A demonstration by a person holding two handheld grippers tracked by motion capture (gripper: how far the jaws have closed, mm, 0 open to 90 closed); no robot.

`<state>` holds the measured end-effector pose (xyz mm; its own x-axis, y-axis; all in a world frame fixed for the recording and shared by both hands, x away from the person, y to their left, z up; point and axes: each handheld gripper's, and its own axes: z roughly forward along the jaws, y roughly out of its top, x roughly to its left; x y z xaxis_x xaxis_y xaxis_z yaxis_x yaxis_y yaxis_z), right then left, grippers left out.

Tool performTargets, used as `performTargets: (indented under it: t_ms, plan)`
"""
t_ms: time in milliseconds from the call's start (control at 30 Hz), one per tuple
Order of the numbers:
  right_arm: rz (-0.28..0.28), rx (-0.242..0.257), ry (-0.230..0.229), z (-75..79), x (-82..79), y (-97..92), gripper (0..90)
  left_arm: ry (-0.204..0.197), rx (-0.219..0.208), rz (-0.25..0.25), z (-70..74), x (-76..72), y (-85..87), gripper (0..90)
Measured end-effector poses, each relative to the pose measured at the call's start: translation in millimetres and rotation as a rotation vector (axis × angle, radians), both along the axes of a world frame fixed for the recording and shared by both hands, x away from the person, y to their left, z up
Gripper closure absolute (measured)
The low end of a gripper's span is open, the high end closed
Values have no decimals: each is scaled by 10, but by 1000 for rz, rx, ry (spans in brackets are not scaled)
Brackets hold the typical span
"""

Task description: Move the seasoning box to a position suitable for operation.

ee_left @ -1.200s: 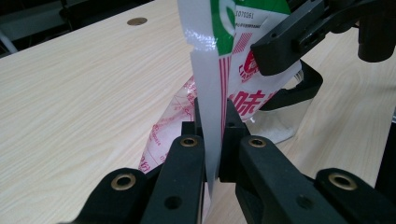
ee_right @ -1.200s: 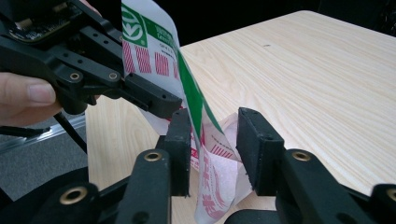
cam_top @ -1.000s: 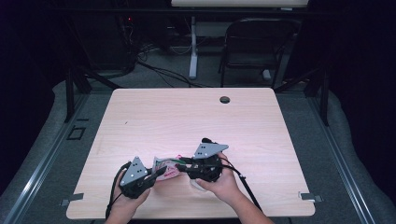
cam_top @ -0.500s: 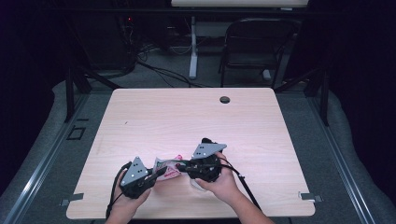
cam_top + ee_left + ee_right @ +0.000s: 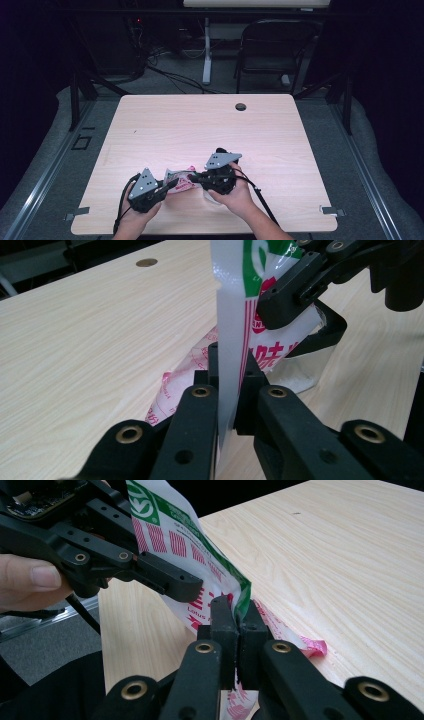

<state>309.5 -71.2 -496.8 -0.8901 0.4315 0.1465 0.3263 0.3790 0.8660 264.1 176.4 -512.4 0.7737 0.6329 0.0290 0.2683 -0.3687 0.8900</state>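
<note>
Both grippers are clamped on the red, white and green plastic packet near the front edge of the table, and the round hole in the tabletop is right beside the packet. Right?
Not quite. Both the left gripper and the right gripper are shut on the plastic packet near the front edge of the table, but the round hole lies at the far edge, well away from the packet. The high view shows this.

We see a plastic packet (image 5: 179,180) at the near edge of the bench (image 5: 210,130), left of the middle. It is white with red stripes and lettering, a green band along one edge and a pink crimped end. It is crumpled and lifted, its white seam standing upright in the left gripper view (image 5: 231,340), its lower part trailing onto the wood.
</note>
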Motion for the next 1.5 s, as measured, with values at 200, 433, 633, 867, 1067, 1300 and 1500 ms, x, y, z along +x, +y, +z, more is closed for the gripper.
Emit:
performTargets:
  t_ms: [200, 433, 633, 867, 1067, 1300, 1500]
  plan:
    - [-6, 4, 7, 8, 13, 2, 895, 10, -19, 14, -4, 21, 35, 698]
    - [-11, 7, 2, 26, 34, 20, 897, 33, 18, 51, -75, 66, 47, 471]
    - [-14, 12, 2, 45, 68, 38, 899, 57, 48, 56, -165, 91, 50, 437]
    - [-20, 12, -4, 66, 93, 52, 898, 88, 54, 48, -311, 142, 49, 437]
    - [-9, 18, -11, 82, 93, 69, 899, 128, 41, 48, -458, 227, 110, 430]
    - [-11, 24, -12, 81, 101, 65, 899, 163, 26, 48, -523, 264, 140, 397]
    - [-10, 30, -12, 83, 109, 66, 898, 162, 49, 55, -579, 287, 146, 361]
